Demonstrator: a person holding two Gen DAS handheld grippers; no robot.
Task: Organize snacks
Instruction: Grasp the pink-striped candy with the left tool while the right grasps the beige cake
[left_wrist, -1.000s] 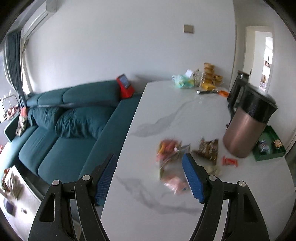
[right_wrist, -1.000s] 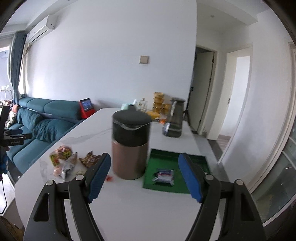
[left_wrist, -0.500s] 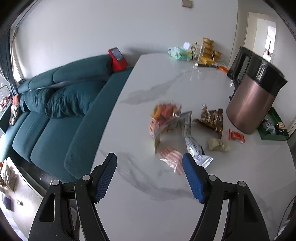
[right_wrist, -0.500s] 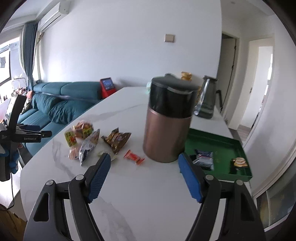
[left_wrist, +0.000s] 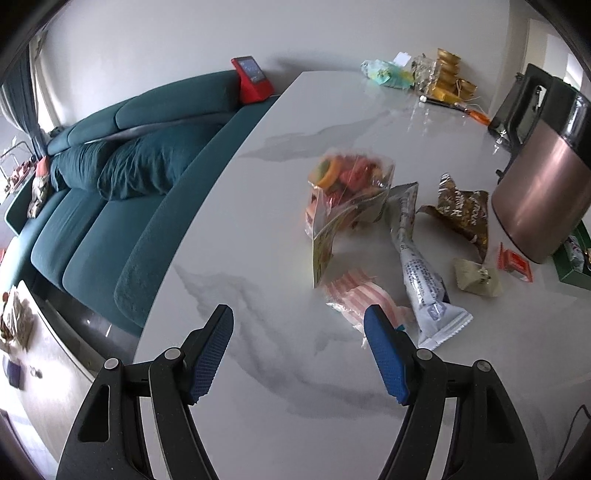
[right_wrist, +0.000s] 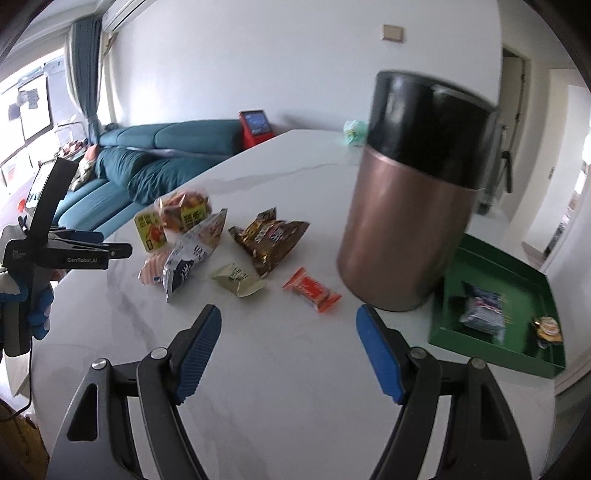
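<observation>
Grey-white snack packet (left_wrist: 421, 271) lengthwise toward left tool (left_wrist: 299, 325), both tools' jaws spread, empty

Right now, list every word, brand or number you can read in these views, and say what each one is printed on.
"GenRobot.AI": on the black body of the left claw, seen from the right wrist view.
Brown snack bag: lettering present, too blurred to read.
White-and-blue snack packet: small print, illegible.
Yellow-labelled snack bag: characters too blurred to read.
Red device on the sofa: screen too small to read.
</observation>
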